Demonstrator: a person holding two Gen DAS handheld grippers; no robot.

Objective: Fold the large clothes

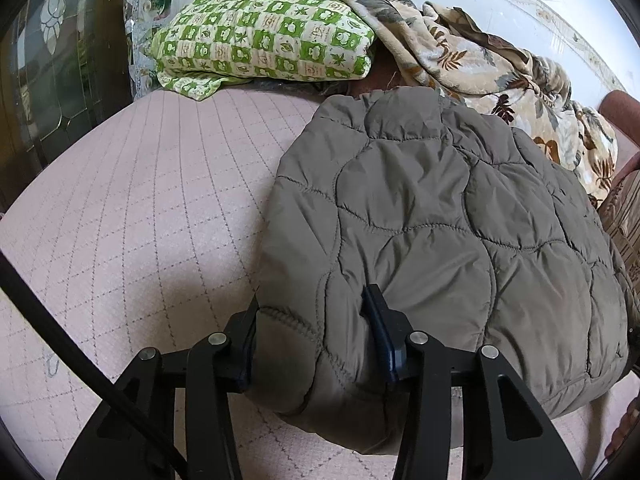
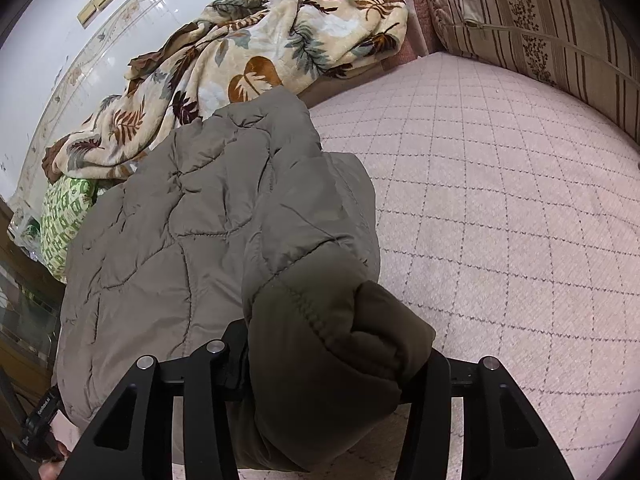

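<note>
A grey-brown quilted puffer jacket (image 1: 440, 208) lies on a pink quilted bed cover (image 1: 140, 200). My left gripper (image 1: 312, 320) is shut on the jacket's near left edge, with padded cloth bulging between its blue-padded fingers (image 1: 380, 332). In the right wrist view the same jacket (image 2: 192, 216) fills the left half. My right gripper (image 2: 336, 352) is shut on a thick bunched fold of the jacket's near right edge, and the cloth hides both fingertips.
A green checked pillow (image 1: 264, 40) and a leaf-patterned beige blanket (image 1: 480, 56) lie at the far side of the bed. A striped cushion (image 2: 540, 20) stands at the right. The pink cover (image 2: 500, 208) stretches right of the jacket. A glass-panelled door (image 1: 52, 80) stands at left.
</note>
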